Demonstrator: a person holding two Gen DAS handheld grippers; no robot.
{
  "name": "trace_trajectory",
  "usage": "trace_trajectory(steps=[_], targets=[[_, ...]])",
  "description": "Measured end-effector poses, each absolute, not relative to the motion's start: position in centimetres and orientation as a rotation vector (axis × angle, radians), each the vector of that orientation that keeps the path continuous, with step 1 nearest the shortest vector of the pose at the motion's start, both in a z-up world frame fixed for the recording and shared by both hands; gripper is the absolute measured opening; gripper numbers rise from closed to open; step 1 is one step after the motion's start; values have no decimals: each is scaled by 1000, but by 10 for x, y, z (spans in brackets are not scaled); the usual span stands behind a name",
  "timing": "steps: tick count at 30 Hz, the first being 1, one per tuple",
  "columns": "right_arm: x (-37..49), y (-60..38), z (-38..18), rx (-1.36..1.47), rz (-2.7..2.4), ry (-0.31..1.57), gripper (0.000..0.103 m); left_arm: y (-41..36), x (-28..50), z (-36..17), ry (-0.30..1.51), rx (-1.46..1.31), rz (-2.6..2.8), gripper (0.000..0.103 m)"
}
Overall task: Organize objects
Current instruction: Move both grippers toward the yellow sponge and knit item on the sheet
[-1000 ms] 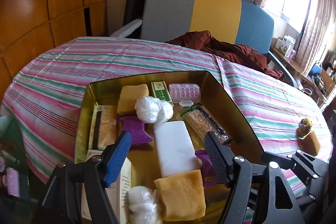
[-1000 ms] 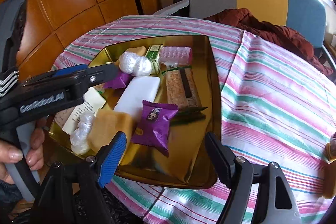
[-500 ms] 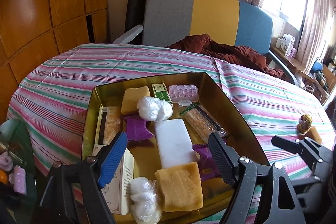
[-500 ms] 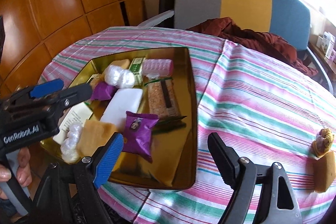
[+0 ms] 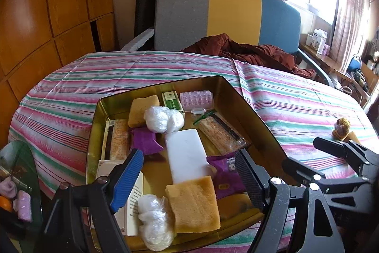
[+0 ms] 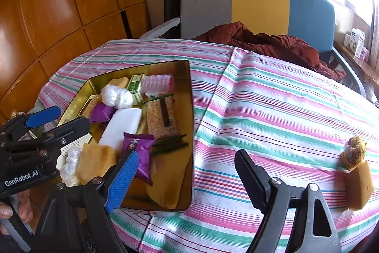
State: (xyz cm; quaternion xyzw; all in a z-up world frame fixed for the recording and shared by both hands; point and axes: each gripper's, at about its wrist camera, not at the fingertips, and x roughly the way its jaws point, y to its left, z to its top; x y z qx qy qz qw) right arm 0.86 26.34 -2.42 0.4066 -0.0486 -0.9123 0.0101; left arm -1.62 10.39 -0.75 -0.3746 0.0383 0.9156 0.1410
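Both my grippers, left [image 5: 189, 179] and right [image 6: 187, 178], gape empty; the sponge [image 5: 193, 204] between my left fingers looks light and squashy, so I'd pinch its sides.

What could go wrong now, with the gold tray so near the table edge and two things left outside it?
1. The tray seems to overhang the near table edge; a push from either gripper, left or right, might tip it off.
2. The yellow sponge and the small brown ball against it lie far right; grasping one may knock the other away.
3. Items are piled loosely in the tray, so adding more could push a purple packet out.
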Motion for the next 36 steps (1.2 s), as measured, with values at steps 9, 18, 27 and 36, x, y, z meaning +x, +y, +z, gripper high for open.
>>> trace_trajectory(steps=[9, 18, 27, 36], targets=[[14, 295, -23, 1284, -2910, -208, 84, 116, -13, -5, 153, -1073, 2624, 80], [29, 362, -18, 1327, -3040, -339, 84, 139, -10, 1, 212, -1032, 2579, 81], [55, 446, 2, 1355, -3188, -512, 84, 169, -5, 1, 276, -1004, 2503, 81], [74, 538, 6, 1377, -3217, -942, 85, 189, -2, 0, 299, -995, 2452, 81]])
